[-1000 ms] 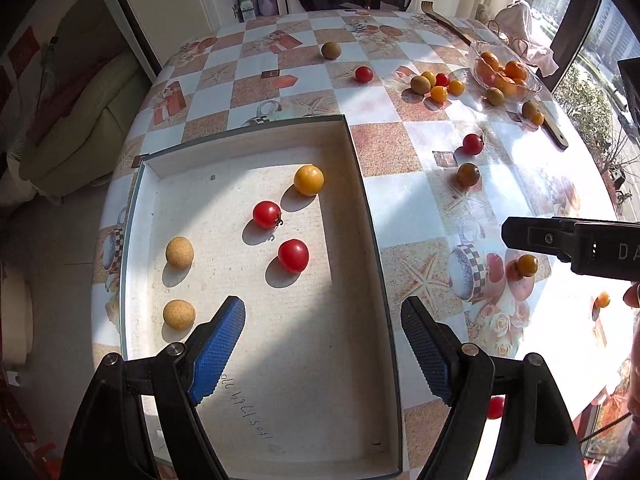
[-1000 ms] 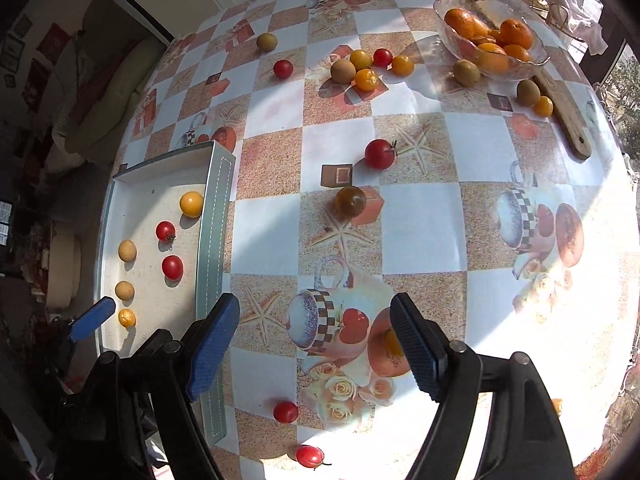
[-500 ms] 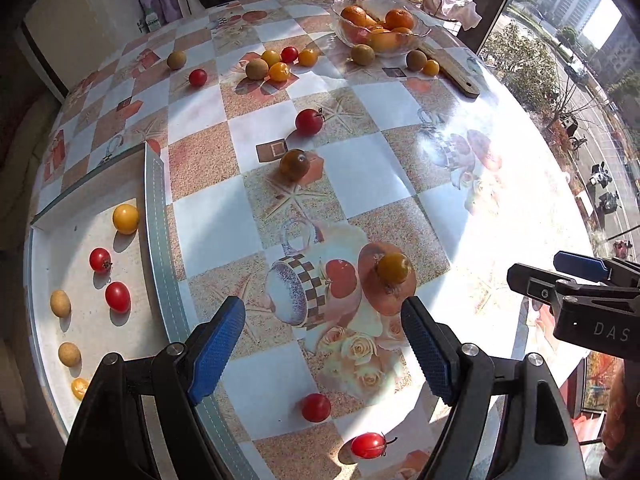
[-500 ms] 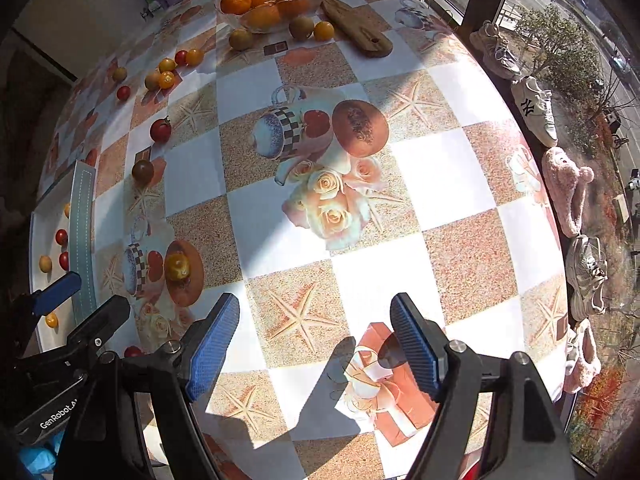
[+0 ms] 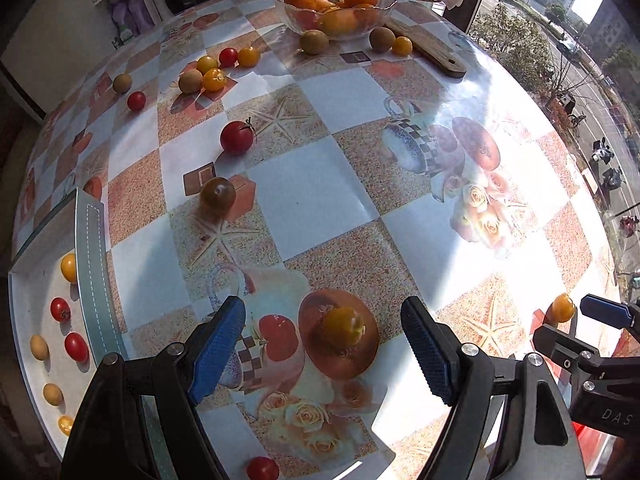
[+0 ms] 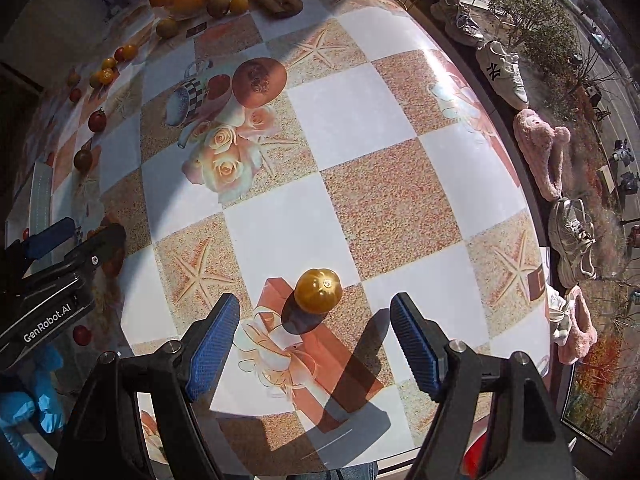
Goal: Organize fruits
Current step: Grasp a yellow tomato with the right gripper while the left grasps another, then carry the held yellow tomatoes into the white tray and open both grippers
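Sunlight from the window (image 5: 568, 40) glares across the checkered table (image 5: 320, 200); shoes (image 6: 502, 72) line the sill.

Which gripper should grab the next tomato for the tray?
Left. The left gripper, open, frames a yellow tomato and sits nearer the tray; the right gripper is farther.

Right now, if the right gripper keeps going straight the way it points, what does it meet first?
Most likely the yellow tomato: it sits on the table just ahead of the open right gripper, roughly centred between its fingers. Nothing else lies in between, though depth is hard to judge.
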Motion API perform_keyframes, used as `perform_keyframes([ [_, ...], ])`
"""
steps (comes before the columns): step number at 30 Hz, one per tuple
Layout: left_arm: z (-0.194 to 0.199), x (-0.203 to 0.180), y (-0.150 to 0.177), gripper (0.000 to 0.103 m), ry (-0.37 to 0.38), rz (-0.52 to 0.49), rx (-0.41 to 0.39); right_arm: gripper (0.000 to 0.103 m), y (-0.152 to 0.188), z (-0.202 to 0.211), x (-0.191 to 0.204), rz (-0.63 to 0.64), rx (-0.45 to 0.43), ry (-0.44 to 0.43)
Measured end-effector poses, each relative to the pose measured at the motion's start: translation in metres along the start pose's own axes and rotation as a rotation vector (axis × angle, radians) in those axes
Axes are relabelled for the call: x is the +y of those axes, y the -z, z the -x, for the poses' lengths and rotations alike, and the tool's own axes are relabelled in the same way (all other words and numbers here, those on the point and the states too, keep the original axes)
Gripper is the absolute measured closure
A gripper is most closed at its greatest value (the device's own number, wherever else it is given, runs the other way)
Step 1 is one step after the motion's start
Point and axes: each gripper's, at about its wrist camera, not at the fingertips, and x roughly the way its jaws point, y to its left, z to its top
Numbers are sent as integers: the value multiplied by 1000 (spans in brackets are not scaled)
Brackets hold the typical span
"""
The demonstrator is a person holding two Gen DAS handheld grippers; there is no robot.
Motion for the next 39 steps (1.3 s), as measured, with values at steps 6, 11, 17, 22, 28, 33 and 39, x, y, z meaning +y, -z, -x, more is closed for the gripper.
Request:
perform_keyframes([
  [6,-8,1,-3,40,2,21,29,27,-4,-8,4,22,0,21],
  [11,-8,6,-3,58,4,19,23,51,-2,-6,5,39,-5,64],
  [17,-2,12,2,81,83,37,20,78,0,-4,11,92,-7,79],
  [22,9,26,10,81,117,75,19,78,1,4,18,51,-5,-1],
  [28,26,49,21,81,118,127,-2,78,-5,9,40,87,-21,-45],
  [33,39,71,28,81,106,164,-24,78,-6,16,62,125,-35,-72],
  [39,50,99,37,81,85,227,-40,78,-11,20,87,175,-41,-94],
])
